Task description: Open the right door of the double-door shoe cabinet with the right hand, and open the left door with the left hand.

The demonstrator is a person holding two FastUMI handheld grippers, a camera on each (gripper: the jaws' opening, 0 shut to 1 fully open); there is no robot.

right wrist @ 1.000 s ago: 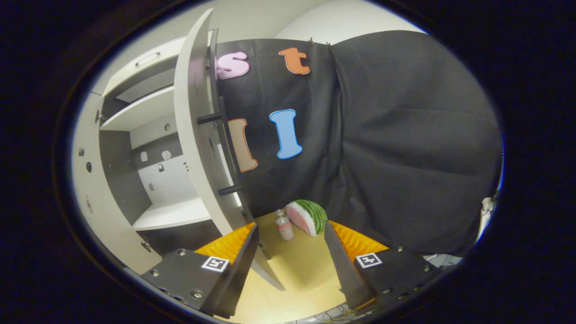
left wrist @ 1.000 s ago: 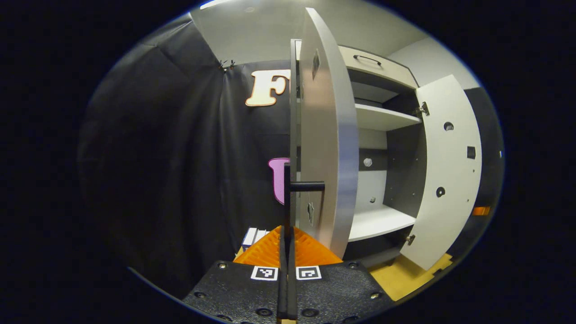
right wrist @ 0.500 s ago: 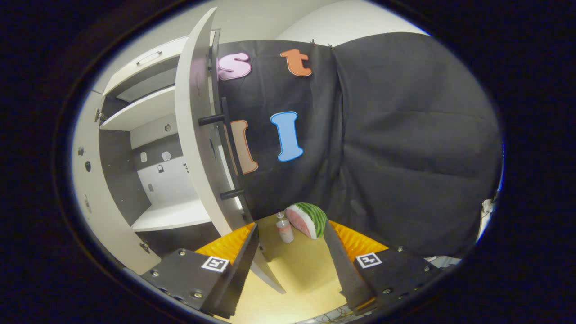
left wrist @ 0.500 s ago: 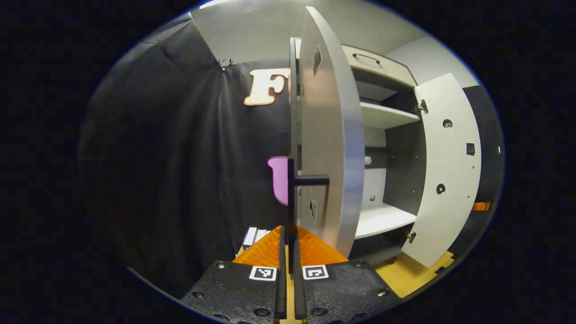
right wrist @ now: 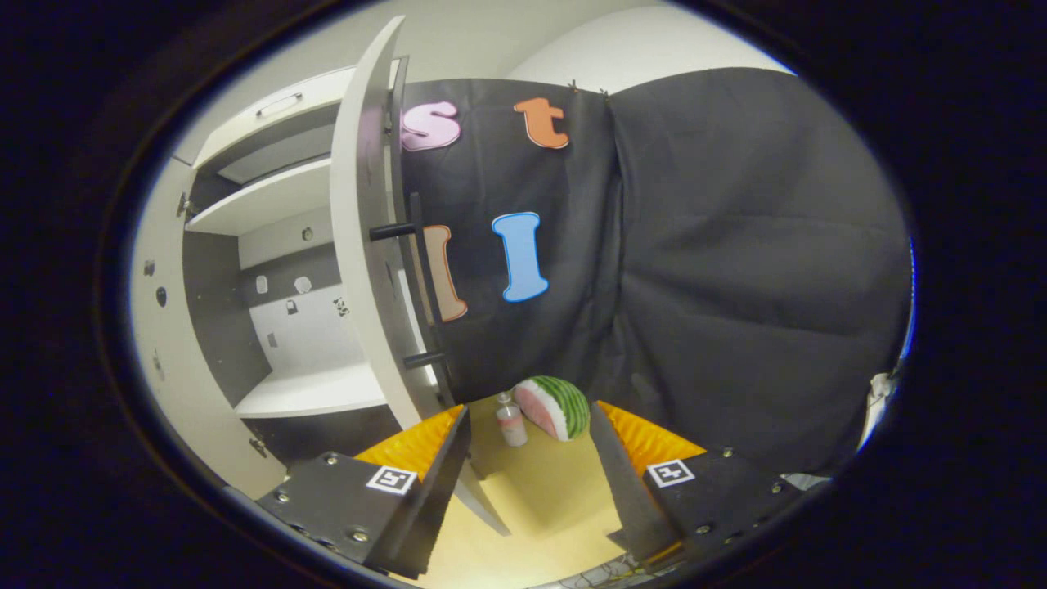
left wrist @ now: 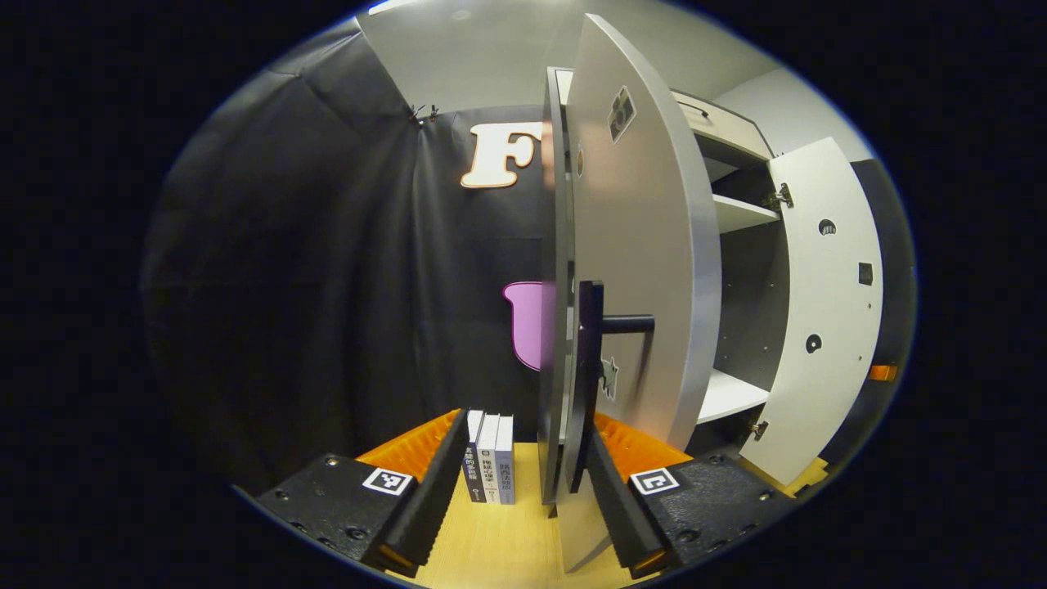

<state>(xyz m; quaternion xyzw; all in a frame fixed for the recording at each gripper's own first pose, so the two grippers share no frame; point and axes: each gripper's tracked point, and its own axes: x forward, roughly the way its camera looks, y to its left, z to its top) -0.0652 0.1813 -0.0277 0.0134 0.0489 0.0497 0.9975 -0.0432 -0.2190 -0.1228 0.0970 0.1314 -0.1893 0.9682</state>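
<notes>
Standing spread wide in the left gripper view, the left gripper [left wrist: 519, 499] has its two fingers [left wrist: 425, 499] well apart, with the black bar handle [left wrist: 587, 384] of the left door [left wrist: 646, 270] reaching down into the gap, close to the right-hand finger; whether it touches that finger I cannot tell. That door is swung out nearly edge-on to the camera. Behind it the shoe cabinet [left wrist: 736, 217] shows white shelves and a dark inner wall, and the right door [left wrist: 826, 311] hangs wide open farther off. Three books [left wrist: 489, 458] stand upright on the wooden floor [left wrist: 507, 548] between the fingers.

In the right gripper view, the right gripper [right wrist: 527, 483] is also spread wide and grips nothing. The right door [right wrist: 360, 245] stands open at the left, edge toward the camera, its handle [right wrist: 421, 286] well above the fingers. Beyond the fingertips, a watermelon slice [right wrist: 552, 406] and a small bottle [right wrist: 510, 421] sit on the floor, near the black cloth wall [right wrist: 736, 270].
</notes>
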